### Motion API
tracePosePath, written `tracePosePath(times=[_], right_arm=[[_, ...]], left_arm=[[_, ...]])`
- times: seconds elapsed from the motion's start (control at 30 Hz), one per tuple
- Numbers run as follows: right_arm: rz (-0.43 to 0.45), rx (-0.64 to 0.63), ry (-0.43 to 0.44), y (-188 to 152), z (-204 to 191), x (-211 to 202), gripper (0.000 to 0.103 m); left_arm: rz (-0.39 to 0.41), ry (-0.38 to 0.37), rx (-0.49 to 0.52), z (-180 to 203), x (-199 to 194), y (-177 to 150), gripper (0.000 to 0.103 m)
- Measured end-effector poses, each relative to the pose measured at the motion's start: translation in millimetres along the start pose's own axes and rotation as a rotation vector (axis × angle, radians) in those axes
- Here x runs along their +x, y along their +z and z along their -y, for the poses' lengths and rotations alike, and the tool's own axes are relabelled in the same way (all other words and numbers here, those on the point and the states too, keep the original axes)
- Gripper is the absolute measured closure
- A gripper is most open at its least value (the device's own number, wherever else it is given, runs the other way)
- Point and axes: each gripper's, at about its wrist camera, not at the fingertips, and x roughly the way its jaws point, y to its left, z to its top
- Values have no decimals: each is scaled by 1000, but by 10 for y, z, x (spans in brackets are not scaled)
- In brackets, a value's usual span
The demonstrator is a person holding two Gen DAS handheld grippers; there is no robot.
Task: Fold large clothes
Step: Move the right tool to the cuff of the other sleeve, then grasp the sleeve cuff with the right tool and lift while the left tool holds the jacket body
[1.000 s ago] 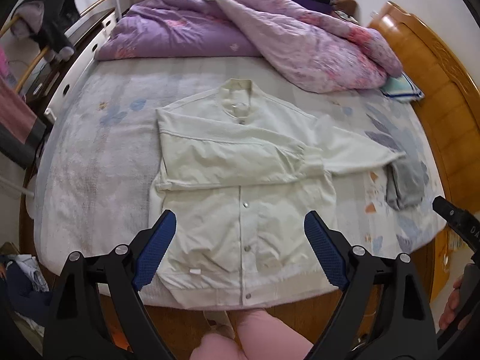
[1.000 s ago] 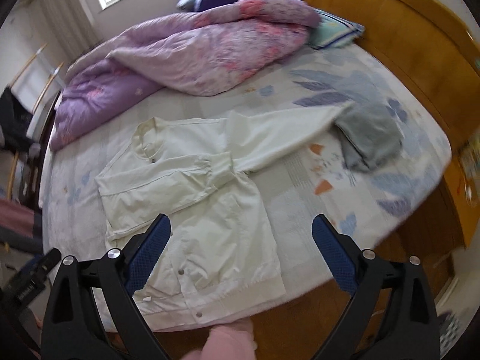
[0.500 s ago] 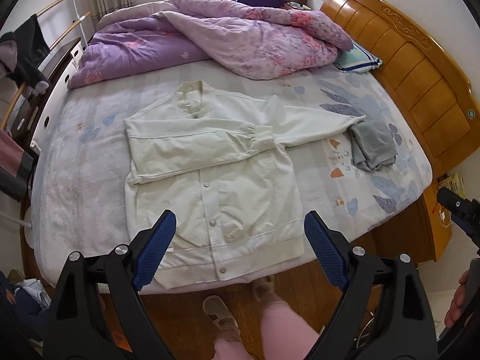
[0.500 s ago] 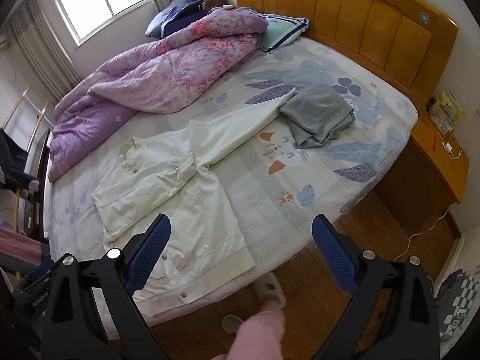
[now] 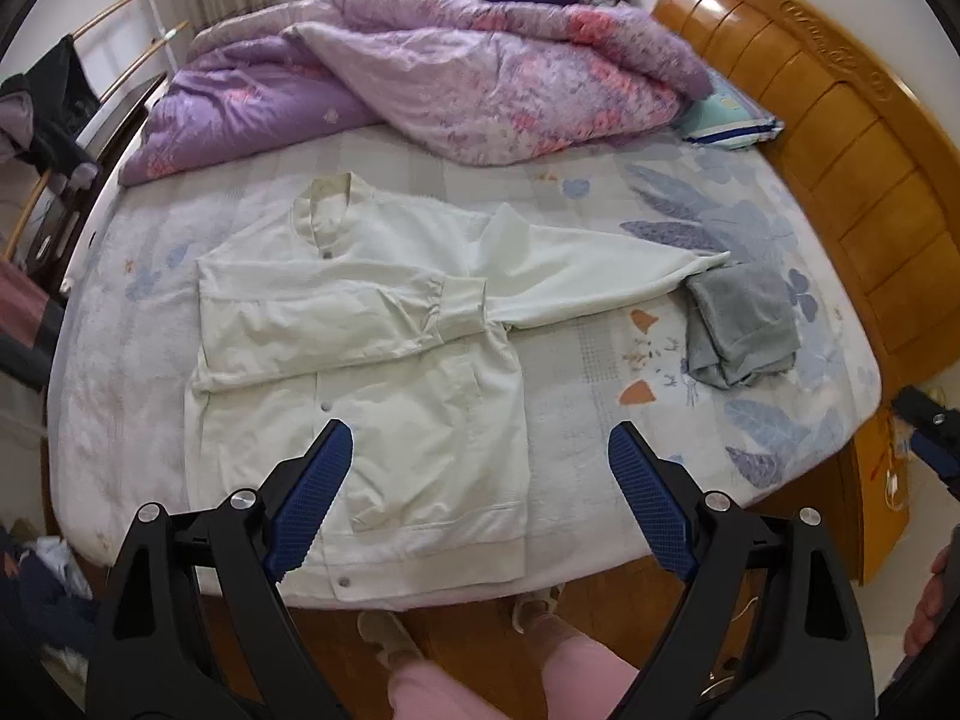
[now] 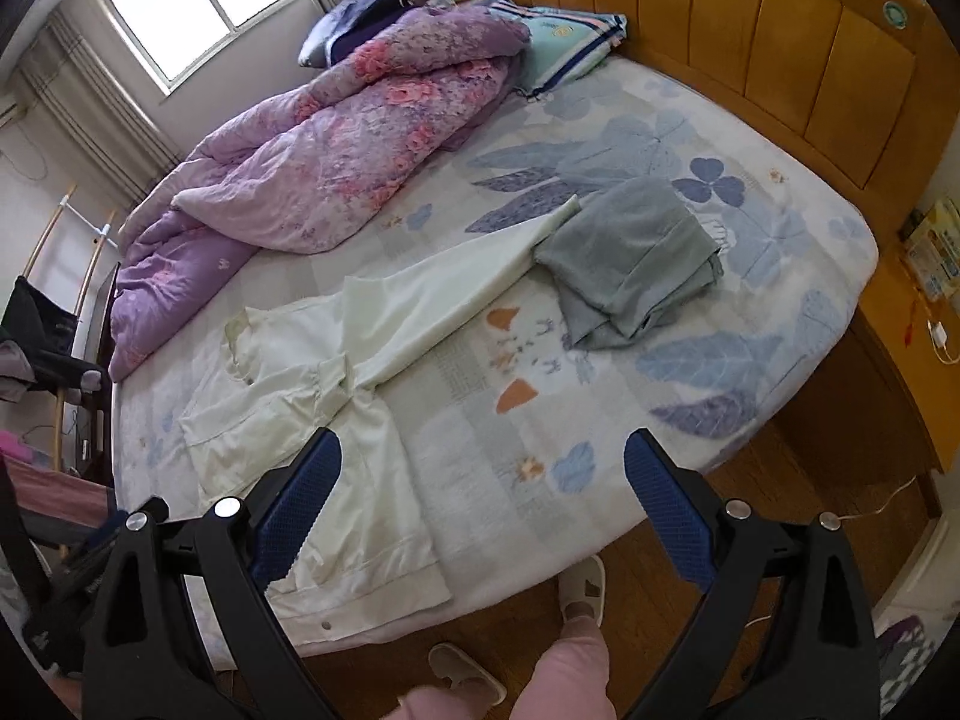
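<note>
Both the left hand-held gripper (image 5: pixel 474 498) and the right hand-held gripper (image 6: pixel 483 507) hang released above the bed (image 6: pixel 600 408) edge, their frames hiding the cream jacket's (image 5: pixel 372 360) hem corner. The jacket lies flat, one sleeve folded across, the other touching a folded grey garment (image 5: pixel 741 330). Beyond, a purple quilt (image 5: pixel 480 78) is heaped beside the wooden headboard (image 6: pixel 780 42).

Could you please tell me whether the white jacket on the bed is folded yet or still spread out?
Partly folded: the jacket lies flat, one sleeve folded across its chest, the other sleeve stretched out.
</note>
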Motion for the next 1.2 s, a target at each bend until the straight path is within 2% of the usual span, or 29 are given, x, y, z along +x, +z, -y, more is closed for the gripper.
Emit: tracePosePath(times=[0.07, 0.17, 0.47, 0.63, 0.77, 0.87, 1.0, 1.07, 1.2], right_arm=[[-11, 2, 26, 192, 138, 64, 11], [-44, 24, 39, 461, 325, 232, 11], [-138, 171, 93, 840, 562, 709, 11], [-181, 286, 103, 975, 626, 1006, 11], [-203, 411, 105, 1072, 681, 1235, 11], [-227, 468, 127, 1195, 702, 1462, 11], [-258, 491, 108, 1440, 731, 1786, 11], [-270, 497, 110, 1574, 757, 1973, 11], [-299, 478, 68, 1898, 865, 2452, 11]], left_arm=[[-4, -15, -31, 110, 74, 74, 15], [-40, 13, -62, 203, 230, 182, 15], [-70, 22, -83, 129, 664, 523, 15], [-58, -80, -130, -79, 1069, 840, 15], [-54, -141, -112, -200, 1398, 1128, 15], [-43, -131, -92, -260, 1609, 1285, 15], [-86, -88, -98, -346, 1962, 1467, 16], [-116, -90, -117, -397, 2167, 1547, 16], [-146, -65, -130, -431, 2517, 1622, 26]])
